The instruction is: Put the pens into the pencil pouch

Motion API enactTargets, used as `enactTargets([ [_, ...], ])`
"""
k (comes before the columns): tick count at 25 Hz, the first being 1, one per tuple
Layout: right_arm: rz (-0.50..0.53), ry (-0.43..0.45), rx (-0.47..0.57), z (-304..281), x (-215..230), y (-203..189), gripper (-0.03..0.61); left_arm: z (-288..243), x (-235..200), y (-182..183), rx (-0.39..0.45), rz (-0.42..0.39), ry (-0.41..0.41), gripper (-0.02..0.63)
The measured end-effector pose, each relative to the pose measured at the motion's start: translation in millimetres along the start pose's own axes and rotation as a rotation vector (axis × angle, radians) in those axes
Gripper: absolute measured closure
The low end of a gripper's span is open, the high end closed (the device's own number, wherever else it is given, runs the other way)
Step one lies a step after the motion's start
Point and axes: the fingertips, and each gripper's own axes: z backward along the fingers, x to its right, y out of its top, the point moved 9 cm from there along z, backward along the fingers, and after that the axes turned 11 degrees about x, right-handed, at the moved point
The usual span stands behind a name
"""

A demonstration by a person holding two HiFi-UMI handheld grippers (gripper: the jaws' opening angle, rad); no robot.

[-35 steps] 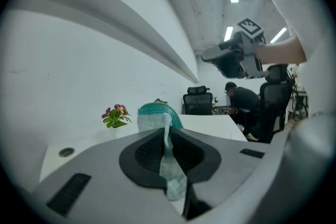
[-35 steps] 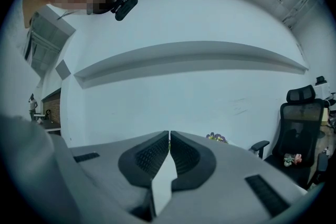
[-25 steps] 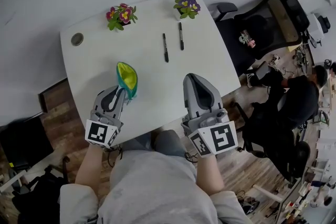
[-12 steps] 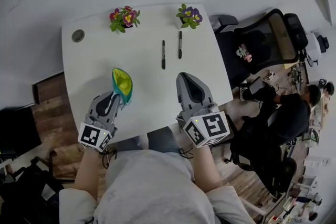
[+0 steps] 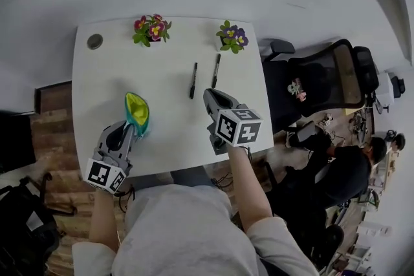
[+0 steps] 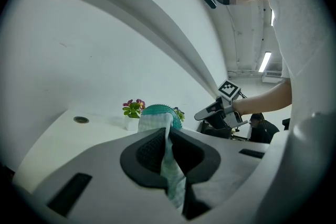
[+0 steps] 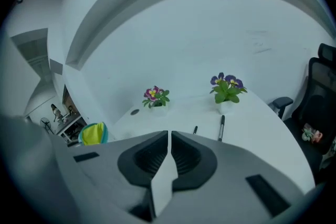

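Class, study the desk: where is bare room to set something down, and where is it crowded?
Bare: the left of the table, between cable grommet and pencil pouch; also the near strip between pouch and right gripper. Crowded: around the left pen and right pen, by that gripper's jaws.

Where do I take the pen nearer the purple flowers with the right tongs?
Mid-barrel, from above, with the right tongs opened across it. The pen lies flat on the table, thin and clear of the other pen, probably leaving room either side.
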Motion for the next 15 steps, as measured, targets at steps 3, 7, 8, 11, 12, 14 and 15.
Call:
enactTargets([
  [3,0.003,0.01,-0.091,-21.9,16.3,-8.8,0.546,0.2,6.0,-1.8,0.009,-0.008,0.049,0.572],
  [7,-0.062,0.027,-0.205,-49.0,34.3,-23.7,0.458,-0.1,11.3,-4.8,0.016,-0.015,0.107,0.572],
  [8,-0.077,0.028,-0.231,-55.5,38.1,-26.8,0.454,-0.5,12.4,-5.7,0.017,-0.017,0.118,0.572],
  [11,-0.088,0.022,-0.289,-73.5,47.5,-32.6,0.451,-1.2,17.2,-7.3,0.015,-0.031,0.148,0.571],
  [12,-0.088,0.019,-0.307,-79.1,50.1,-34.2,0.451,-1.1,18.9,-7.5,0.016,-0.034,0.158,0.571],
  [14,-0.093,0.011,-0.338,-89.6,55.1,-37.4,0.451,-0.6,21.7,-8.0,0.018,-0.038,0.178,0.571],
  [15,-0.096,0.004,-0.351,-94.3,57.3,-38.8,0.451,-0.3,22.8,-8.3,0.019,-0.039,0.186,0.572],
])
